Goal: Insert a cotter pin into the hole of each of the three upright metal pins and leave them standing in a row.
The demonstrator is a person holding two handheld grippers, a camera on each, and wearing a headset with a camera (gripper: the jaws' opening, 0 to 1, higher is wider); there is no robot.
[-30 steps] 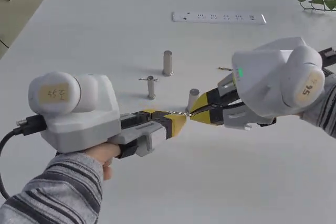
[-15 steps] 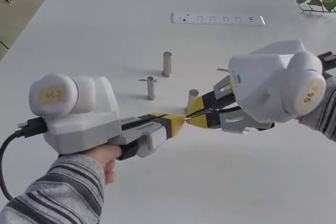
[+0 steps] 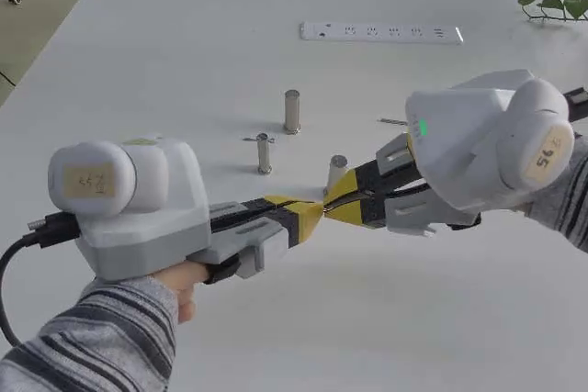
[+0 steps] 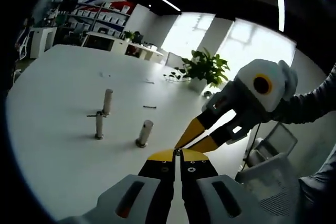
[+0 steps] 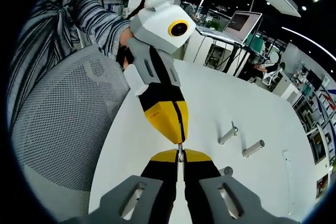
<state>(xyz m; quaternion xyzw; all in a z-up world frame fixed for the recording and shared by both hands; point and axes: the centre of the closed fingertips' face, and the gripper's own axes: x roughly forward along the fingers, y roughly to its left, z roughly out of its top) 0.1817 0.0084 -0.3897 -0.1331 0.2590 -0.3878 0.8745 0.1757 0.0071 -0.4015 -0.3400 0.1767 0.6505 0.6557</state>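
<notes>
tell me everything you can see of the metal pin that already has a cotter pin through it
The metal pin is a short silver cylinder, steel by its look, standing upright on the white table. A thin cotter pin runs crosswise through it just under the top, sticking out mostly to one side. In the head view it is leftmost, apart from the far pin and the near pin. Nothing else touches it.

Metal pins (image 3: 292,110) satin steel-look, smooth; table (image 3: 184,43) matt wht, smooth; sleeve (image 3: 83,346) striped knit cloth
</notes>
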